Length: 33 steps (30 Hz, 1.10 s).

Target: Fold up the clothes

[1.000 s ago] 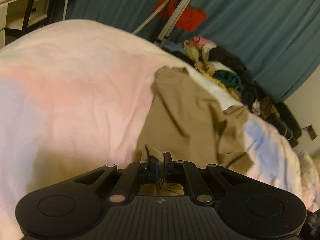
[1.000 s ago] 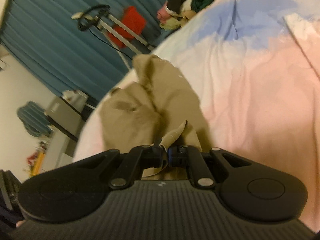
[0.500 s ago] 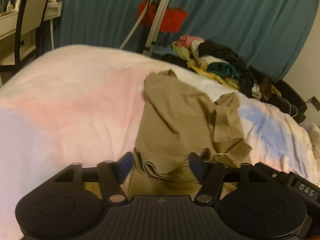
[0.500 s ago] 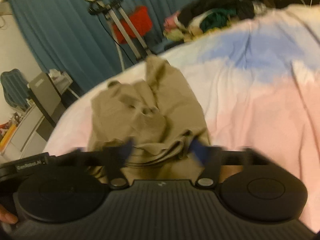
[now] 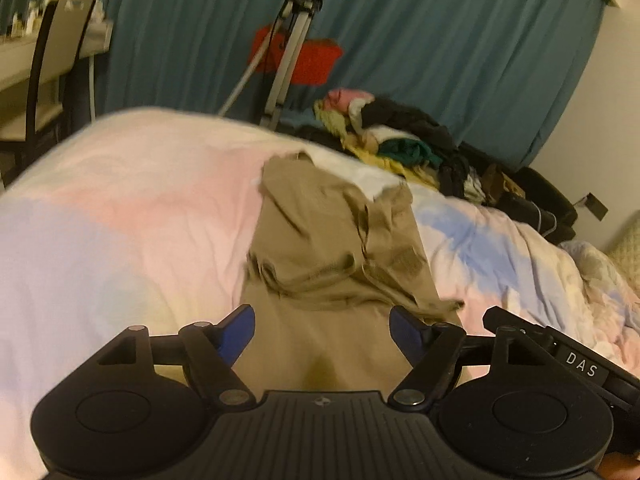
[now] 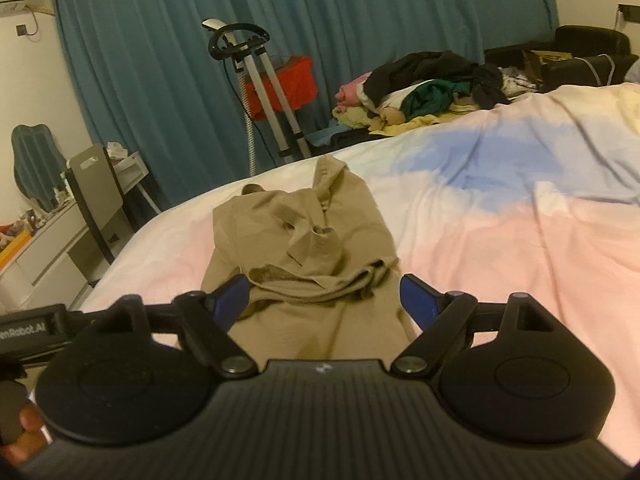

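Cloth edges pinched a second ago are released: left hand-held gripper point(image 5: 322, 330) and right hand-held gripper point(image 6: 322, 302) spread over tan garment point(image 6: 304, 248).

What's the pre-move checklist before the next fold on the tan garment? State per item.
1. Left gripper free of cloth: ok, jaws wide apart, nothing between them.
2. Right gripper free of cloth: ok, jaws wide apart, empty.
3. Tan garment resting on the bedspread: ok, none of it is lifted.
4. Garment flat enough to fold: not ok, the far part is bunched and a rumpled fold edge crosses the middle.
5. Space beside the garment on the bed: ok, bare bedspread on both sides; the pile of clothes sits well beyond it.
6. Near hem reachable: cannot tell, both gripper bodies hide it.
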{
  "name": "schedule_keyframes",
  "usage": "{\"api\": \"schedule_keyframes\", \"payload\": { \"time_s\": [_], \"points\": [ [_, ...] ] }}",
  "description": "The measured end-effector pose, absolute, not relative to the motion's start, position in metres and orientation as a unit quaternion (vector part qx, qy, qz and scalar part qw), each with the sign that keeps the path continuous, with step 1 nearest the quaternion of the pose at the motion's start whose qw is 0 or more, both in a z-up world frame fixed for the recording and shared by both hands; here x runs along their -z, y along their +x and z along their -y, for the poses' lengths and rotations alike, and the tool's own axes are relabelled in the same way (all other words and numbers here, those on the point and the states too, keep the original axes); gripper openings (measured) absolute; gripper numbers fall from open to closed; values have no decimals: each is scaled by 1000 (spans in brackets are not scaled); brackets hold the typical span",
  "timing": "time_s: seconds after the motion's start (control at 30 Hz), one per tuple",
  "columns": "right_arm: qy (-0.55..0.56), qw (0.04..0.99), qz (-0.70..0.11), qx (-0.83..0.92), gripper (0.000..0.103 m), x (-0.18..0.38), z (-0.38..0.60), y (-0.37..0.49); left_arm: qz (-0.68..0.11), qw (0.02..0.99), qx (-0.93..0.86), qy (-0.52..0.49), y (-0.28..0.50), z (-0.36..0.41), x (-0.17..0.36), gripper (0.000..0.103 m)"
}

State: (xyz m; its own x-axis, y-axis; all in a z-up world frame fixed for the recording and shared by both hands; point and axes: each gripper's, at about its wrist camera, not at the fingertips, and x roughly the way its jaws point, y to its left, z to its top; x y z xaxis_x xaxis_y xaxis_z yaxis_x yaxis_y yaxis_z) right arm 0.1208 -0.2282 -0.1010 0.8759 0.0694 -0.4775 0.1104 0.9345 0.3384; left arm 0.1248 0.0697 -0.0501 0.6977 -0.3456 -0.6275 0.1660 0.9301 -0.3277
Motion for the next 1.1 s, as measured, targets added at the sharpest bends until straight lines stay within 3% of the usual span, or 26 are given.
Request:
{"api": "schedule_keyframes", "payload": {
  "time_s": [0.3,0.4,0.53,0.63,0.83,0.93,1.1],
  "points": [
    [339,886,-315,25,84,132,261,91,-514,806,151,-252,118,-90,111,76],
    [393,854,-338,35,79,149,270,84,-549,770,136,-294,124,-96,134,75],
    [423,841,-337,28,79,154,267,78,-559,752,112,-330,131,-101,150,75],
    [445,829,-337,23,72,158,265,74,-548,749,95,-359,131,-105,157,73],
    [489,806,-334,13,70,165,260,65,-515,780,71,-348,131,-102,150,35],
    [509,791,-339,-8,70,171,254,66,-498,791,79,-347,132,-104,145,8],
    [529,778,-336,-44,70,182,242,73,-469,809,100,-339,131,-101,130,5]
  ]
}}
